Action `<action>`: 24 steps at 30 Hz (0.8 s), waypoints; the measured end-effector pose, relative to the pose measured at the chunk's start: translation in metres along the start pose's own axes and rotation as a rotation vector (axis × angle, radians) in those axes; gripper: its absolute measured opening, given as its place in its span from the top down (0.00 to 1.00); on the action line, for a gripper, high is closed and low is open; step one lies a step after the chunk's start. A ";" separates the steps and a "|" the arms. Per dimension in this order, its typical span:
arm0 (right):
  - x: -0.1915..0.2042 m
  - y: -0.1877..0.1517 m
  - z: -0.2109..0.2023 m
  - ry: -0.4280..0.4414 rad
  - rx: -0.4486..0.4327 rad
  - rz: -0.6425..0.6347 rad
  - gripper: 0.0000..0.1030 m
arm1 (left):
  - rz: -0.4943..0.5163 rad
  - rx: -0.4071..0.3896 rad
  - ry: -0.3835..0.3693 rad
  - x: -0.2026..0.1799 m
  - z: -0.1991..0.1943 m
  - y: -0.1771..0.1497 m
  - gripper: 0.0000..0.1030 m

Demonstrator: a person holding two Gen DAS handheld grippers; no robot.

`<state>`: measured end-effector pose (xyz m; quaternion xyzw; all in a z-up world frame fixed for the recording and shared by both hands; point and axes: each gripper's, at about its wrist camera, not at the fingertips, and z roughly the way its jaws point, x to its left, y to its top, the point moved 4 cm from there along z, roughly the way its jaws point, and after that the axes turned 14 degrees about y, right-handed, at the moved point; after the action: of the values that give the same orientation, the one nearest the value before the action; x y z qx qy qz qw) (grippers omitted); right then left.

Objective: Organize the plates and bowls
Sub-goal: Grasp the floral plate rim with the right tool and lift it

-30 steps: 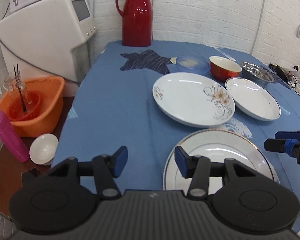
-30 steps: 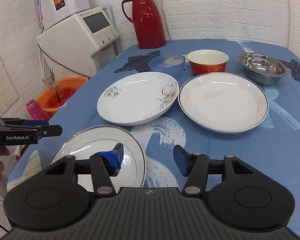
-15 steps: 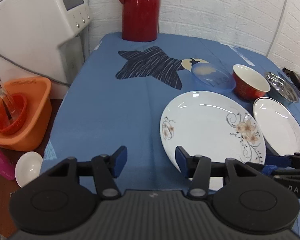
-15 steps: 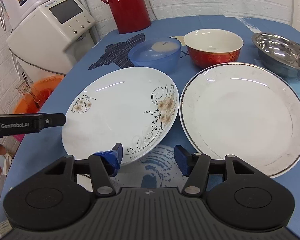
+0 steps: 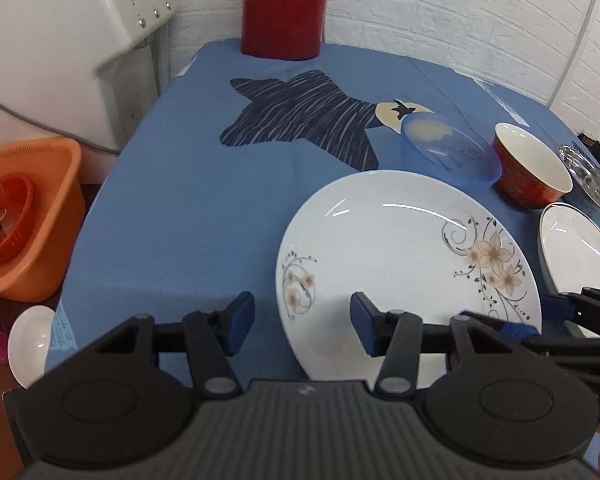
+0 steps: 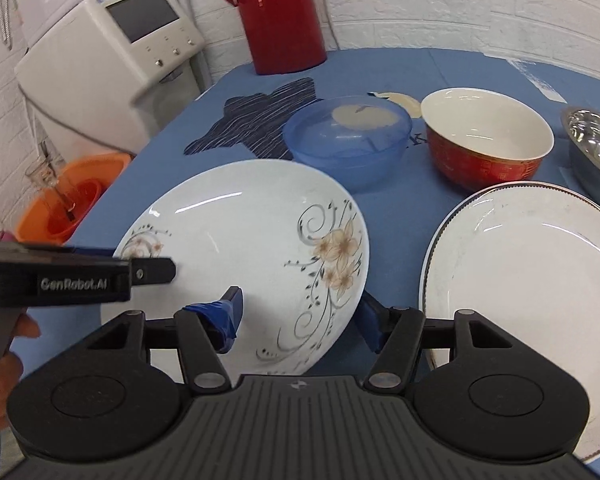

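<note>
Left gripper (image 5: 302, 328): fingers spread wide and holding nothing; the near left rim of the flowered plate (image 5: 404, 256) lies between them in this view, though contact cannot be told.
Right gripper (image 6: 300, 320): fingers apart, one on each side of the flowered plate's near right rim; the left fingertip (image 6: 230, 312) lies over the plate's face, the right one sits behind the rim. Not yet closed on it.
Flowered plate: white with brown blossoms and dark scrolls, near the front edge of the counter (image 5: 188, 200), which wears a blue cloth.
Rimmed plate (image 6: 536, 280): white with a dark patterned edge, just beside the flowered plate on its right.
Bowls: blue plastic bowl (image 6: 348, 140), red bowl (image 6: 486, 140) with a white inside, and steel bowl (image 6: 596, 144) in a row behind the plates.
Flask (image 6: 280, 16): red, at the counter's back edge.
Writing: "GenRobot.AI" in grey on the left gripper's side, seen from the right wrist; small blue lettering on the white machine (image 6: 112, 52) is unreadable.
Off the left edge: orange basket (image 5: 28, 216).
</note>
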<state>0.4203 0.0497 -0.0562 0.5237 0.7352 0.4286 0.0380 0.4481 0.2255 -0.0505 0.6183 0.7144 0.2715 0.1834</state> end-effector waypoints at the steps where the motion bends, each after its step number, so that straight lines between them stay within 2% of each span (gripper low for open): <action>1: 0.000 0.003 0.004 -0.008 -0.006 -0.002 0.54 | -0.006 0.011 -0.006 0.000 0.002 0.001 0.49; 3: 0.003 0.007 0.011 -0.034 0.006 -0.038 0.51 | -0.018 0.014 -0.011 0.000 0.004 0.003 0.42; 5: 0.007 0.006 0.015 -0.054 0.022 -0.098 0.50 | -0.019 0.018 0.004 -0.002 0.006 0.004 0.40; 7: 0.005 0.003 0.012 -0.032 0.011 -0.125 0.48 | 0.005 0.017 0.022 -0.004 0.006 0.004 0.37; 12: 0.005 0.004 0.013 -0.020 0.020 -0.147 0.45 | -0.008 0.004 0.006 -0.005 0.006 0.002 0.37; 14: 0.003 0.004 0.012 -0.011 0.013 -0.151 0.50 | -0.008 -0.003 0.010 -0.005 0.006 0.001 0.37; 15: 0.001 0.003 0.010 -0.005 0.006 -0.152 0.56 | -0.009 -0.006 0.015 -0.005 0.006 0.001 0.41; 16: -0.001 0.003 0.008 0.002 0.000 -0.156 0.59 | -0.015 -0.006 0.005 -0.005 0.004 0.001 0.60; 17: -0.003 0.003 0.005 0.009 -0.004 -0.155 0.65 | -0.033 0.002 -0.016 -0.004 0.002 0.002 0.68; 18: -0.005 0.003 0.004 0.013 -0.004 -0.153 0.70 | -0.050 0.012 -0.003 -0.001 0.002 0.003 0.73; 21: -0.004 0.001 0.002 0.026 -0.002 -0.145 0.72 | -0.087 0.027 -0.015 0.004 0.003 0.003 0.78; 24: 0.001 -0.002 0.002 0.034 -0.005 -0.136 0.72 | -0.083 0.032 0.000 0.006 -0.002 -0.001 0.79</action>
<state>0.4193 0.0517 -0.0584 0.4654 0.7684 0.4358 0.0560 0.4456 0.2307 -0.0494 0.5910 0.7437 0.2520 0.1846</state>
